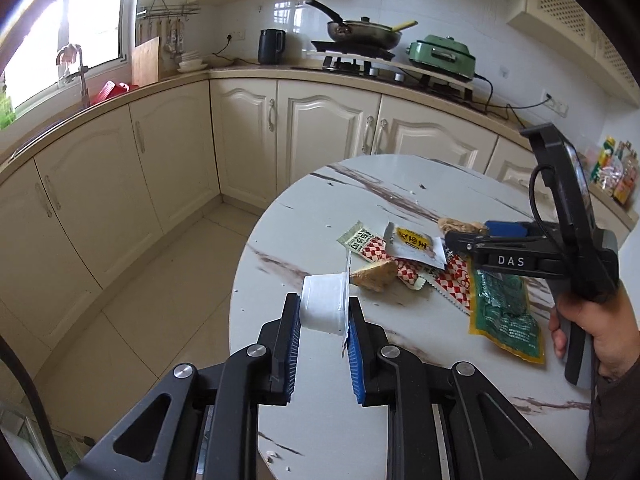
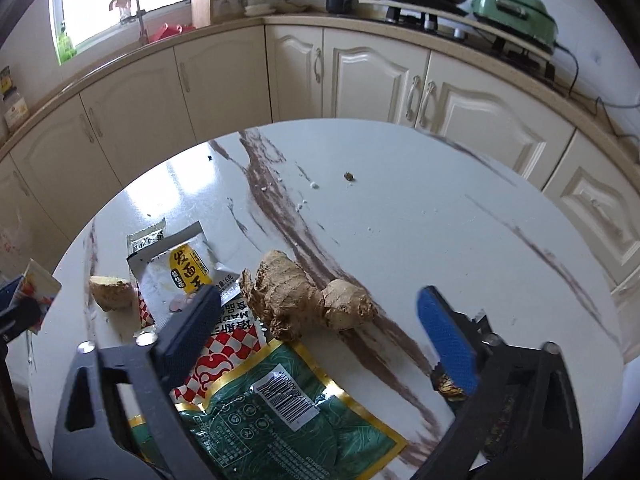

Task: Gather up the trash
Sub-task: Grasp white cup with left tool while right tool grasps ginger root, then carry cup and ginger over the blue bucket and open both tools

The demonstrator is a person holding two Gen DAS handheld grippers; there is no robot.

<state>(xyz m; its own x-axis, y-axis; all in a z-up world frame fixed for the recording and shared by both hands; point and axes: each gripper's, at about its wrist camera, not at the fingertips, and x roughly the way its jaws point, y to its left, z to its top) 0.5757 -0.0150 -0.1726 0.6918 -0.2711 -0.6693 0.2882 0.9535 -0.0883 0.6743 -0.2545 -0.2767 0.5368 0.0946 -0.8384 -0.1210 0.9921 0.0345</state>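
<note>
My left gripper [image 1: 324,314] is shut on a small white plastic cup [image 1: 322,304] whose peeled lid sticks up, held over the near left edge of the round marble table [image 1: 400,184]. My right gripper [image 2: 318,296] stands open, pointing down over a large ginger root [image 2: 308,294]. The root lies between its fingers, and neither pad touches it. A green packet with a gold border [image 2: 280,412], a red-and-white checked wrapper [image 2: 236,336], a silver sachet with a yellow label [image 2: 180,272] and a small ginger piece [image 2: 110,292] lie close by on the table.
Cream cabinets [image 1: 328,124] and a counter curve around behind the table, with a stove, a pan [image 1: 360,30], a green cooker [image 1: 442,56] and a black kettle [image 1: 271,46]. Tiled floor [image 1: 160,280] lies left of the table. A hand [image 1: 592,332] holds the right gripper.
</note>
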